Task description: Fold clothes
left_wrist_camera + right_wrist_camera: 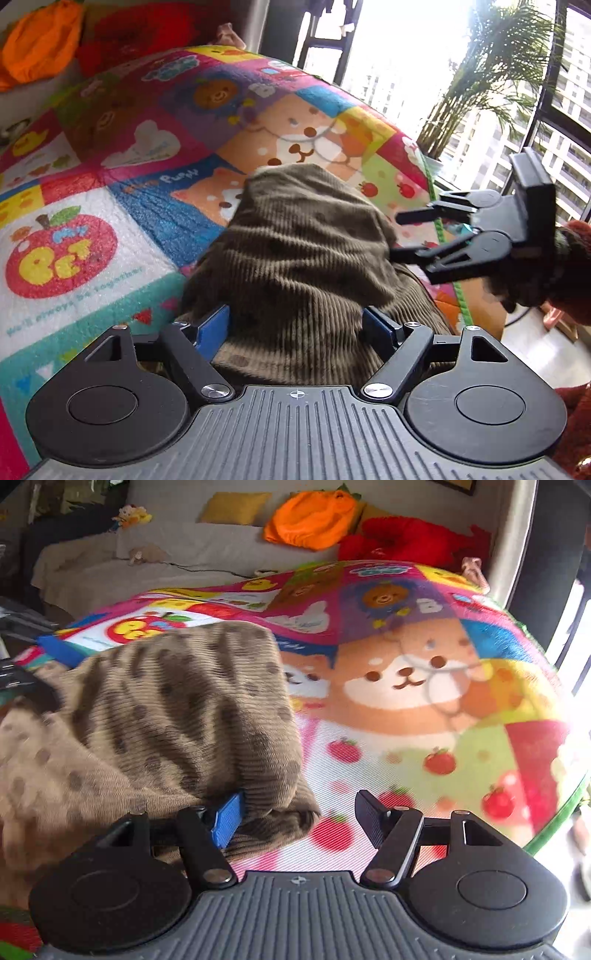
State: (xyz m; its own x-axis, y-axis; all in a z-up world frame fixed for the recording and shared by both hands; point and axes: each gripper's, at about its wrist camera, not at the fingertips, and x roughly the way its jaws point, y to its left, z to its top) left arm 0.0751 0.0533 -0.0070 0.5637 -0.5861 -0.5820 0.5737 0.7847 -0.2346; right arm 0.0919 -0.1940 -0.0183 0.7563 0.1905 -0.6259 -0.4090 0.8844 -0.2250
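- A brown corduroy garment (295, 251) with darker dots lies bunched and partly folded on a colourful play mat (92, 206) printed with cartoon animals, apples and lettering.
- In the left wrist view, the left claw (295, 328) stands released, its two blue-padded fingers (212, 328) spread wide on either side of the near end of the garment; the cloth fills the gap between them, but the pads do not pinch it.
- In the same view the right claw (400, 236) comes in from the right side, held by a hand in a dark glove with a rust-red sleeve (576, 266). Its black fingers point toward the right edge of the garment and are parted.
- In the right wrist view, the right claw (295, 819) is likewise released. Its left blue pad (227, 819) touches the folded corner of the garment (177, 709), while the right finger sits over bare mat, apart from the cloth.
- From this view the garment covers the left part of the mat (424, 709), its folded edge rounded and raised.
- Beyond the mat stands a grey sofa (166, 554) carrying a yellow cushion (234, 507), an orange plush (314, 517) and a red plush (406, 541).
- A potted palm (491, 81) stands by the bright window (399, 55), just past the mat's far edge.
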